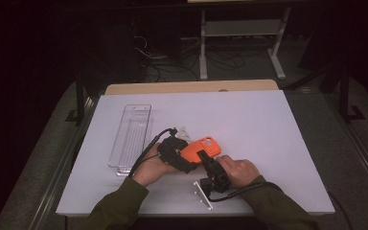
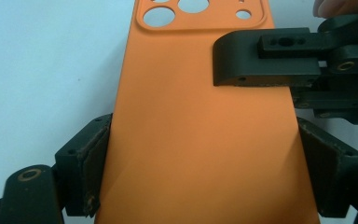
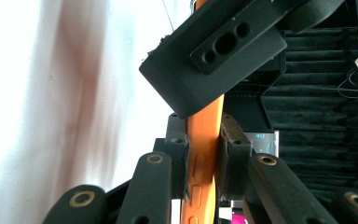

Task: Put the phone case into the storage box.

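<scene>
Both grippers are clamped on one thing — an orange phone case (image 1: 201, 147) held just above the white table (image 1: 268, 124), near its front middle. By the left gripper (image 1: 184, 155) the case is gripped across its width, a pad pressed to each long side edge, as is seen in the left gripper view (image 2: 200, 154). By the right gripper (image 1: 206, 160) it is pinched through its thickness, one pad on the face and one on the back, the side edge with its moulded buttons (image 3: 198, 186) lying between the jaws.

In the high view the long axis of the case is seen to run from near-left to far-right, the end with the camera cut-outs (image 2: 193, 7) pointing away from the person and slightly rightwards. The case is a flat, rounded-corner rectangle with a smooth matt surface, rubbery in look; round holes are cut in a raised block at its far end.

A clear ribbed plastic tray (image 1: 130, 136) is lying to the left, long and narrow, its long axis running away from the person. A small clear piece (image 1: 184, 132) is seen just beyond the left gripper — too small to be told.
</scene>
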{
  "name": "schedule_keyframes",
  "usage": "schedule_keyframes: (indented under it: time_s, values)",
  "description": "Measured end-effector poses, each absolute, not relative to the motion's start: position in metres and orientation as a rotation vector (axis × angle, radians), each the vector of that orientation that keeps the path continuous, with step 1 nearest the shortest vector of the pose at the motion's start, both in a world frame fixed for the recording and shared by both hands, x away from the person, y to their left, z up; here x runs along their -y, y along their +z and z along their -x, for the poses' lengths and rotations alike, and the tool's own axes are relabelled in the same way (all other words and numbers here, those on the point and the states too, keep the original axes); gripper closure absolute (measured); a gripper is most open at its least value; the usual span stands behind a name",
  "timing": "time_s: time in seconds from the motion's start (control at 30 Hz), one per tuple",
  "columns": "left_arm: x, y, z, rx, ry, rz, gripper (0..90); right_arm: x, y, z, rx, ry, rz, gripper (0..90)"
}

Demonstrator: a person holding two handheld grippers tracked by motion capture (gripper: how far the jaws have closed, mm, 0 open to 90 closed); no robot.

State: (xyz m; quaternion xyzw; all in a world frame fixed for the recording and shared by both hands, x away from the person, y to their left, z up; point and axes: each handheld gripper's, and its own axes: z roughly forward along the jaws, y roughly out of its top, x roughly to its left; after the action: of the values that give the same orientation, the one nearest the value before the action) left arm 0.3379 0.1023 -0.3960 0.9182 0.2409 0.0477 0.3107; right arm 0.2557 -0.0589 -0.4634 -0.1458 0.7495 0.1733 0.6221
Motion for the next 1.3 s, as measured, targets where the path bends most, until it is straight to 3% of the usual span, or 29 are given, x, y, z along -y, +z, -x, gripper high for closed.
schedule_keyframes:
  time_s: [0.7,1.03,1.3]
  values:
    - [-0.106,-0.394,-0.339,-0.597,0.067,-2.401,14.8,0.061,-0.458,-0.253,-1.711,0.431,0.342,78.8]
    - [-0.106,-0.390,-0.335,-0.542,0.066,-2.379,2.9,0.061,-0.458,-0.252,-1.716,0.432,0.346,78.9]
    - [-0.113,-0.385,-0.336,-0.497,0.076,-2.378,0.8,0.063,-0.458,-0.255,-1.735,0.425,0.325,78.8]
